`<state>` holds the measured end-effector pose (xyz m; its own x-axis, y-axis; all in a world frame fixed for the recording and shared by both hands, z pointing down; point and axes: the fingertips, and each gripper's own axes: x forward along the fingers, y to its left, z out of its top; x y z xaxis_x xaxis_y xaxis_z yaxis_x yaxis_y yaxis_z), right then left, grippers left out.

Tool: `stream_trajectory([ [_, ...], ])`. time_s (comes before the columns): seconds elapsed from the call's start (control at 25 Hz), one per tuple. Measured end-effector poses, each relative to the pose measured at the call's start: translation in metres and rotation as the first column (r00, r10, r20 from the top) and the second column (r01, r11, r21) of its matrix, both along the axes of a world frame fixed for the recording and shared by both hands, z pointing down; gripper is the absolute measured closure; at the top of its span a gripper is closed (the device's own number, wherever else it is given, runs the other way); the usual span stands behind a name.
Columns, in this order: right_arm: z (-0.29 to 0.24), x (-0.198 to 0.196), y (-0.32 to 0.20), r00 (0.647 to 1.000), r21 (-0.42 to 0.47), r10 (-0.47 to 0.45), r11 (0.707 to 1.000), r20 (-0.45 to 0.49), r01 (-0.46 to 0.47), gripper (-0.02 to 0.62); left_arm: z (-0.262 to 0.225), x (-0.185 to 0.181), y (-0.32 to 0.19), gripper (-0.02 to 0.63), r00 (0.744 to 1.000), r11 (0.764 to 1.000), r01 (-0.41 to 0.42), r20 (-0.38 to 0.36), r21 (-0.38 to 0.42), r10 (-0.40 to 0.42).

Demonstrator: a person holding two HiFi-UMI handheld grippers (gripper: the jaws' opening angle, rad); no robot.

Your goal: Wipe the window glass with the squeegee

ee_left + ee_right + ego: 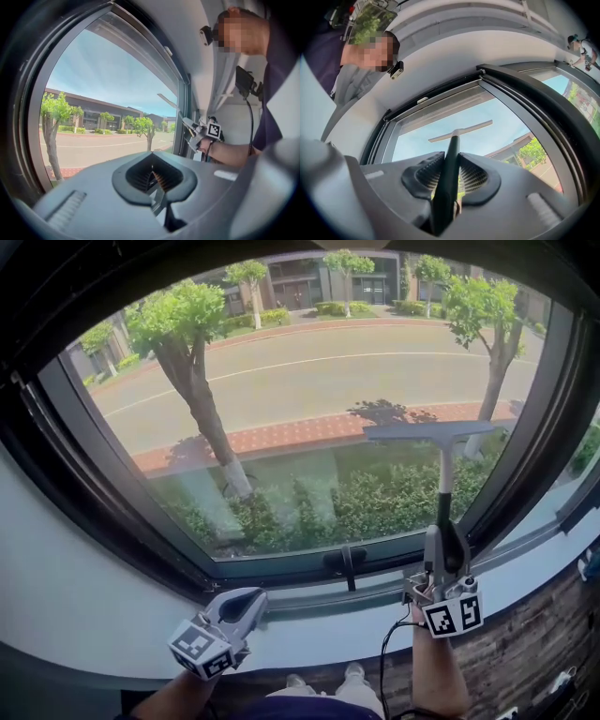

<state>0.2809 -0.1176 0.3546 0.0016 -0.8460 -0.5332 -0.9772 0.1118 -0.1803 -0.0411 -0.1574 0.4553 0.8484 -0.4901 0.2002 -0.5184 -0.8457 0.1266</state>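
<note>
Right gripper [446, 557] fingers pinch squeegee [442, 441] handle. The handle runs upright beyond the fingers, blade crosswise before glass [309, 390]. Left gripper [246, 602] fingers pressed together.

The squeegee [429, 433] stands before the window glass [281, 399], above the right gripper [446, 545]; the left gripper [246, 604] is lower, to the left.

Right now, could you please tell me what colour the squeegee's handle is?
The squeegee's handle is dark, almost black, seen best in the right gripper view.

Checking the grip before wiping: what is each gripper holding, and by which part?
The right gripper is shut on the squeegee by its dark handle; the left gripper is shut, holding nothing.
</note>
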Motion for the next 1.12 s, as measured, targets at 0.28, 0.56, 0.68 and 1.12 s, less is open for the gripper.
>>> stream_trajectory([
  [0.28, 0.023, 0.001, 0.003, 1.000, -0.049, 0.001, 0.999, 0.013, 0.000, 0.494, 0.001, 0.001, -0.001, 0.603, 1.000, 1.000, -0.012, -0.009, 0.009, 0.012],
  [0.56, 0.048, -0.001, 0.007, 1.000, -0.088, -0.001, 0.996, 0.023, 0.003, 0.494, -0.001, 0.000, -0.011, 0.603, 0.999, 1.000, 0.030, -0.014, -0.005, -0.030],
  [0.68, 0.058, -0.002, 0.009, 1.000, -0.109, -0.002, 0.994, 0.025, 0.005, 0.494, 0.001, 0.000, -0.014, 0.603, 0.999, 1.000, 0.027, -0.021, -0.004, -0.028],
  [1.12, 0.093, -0.010, 0.021, 0.999, -0.181, -0.007, 0.983, 0.046, 0.016, 0.494, 0.004, 0.013, -0.016, 0.603, 1.000, 1.000, 0.017, -0.026, -0.015, -0.017],
])
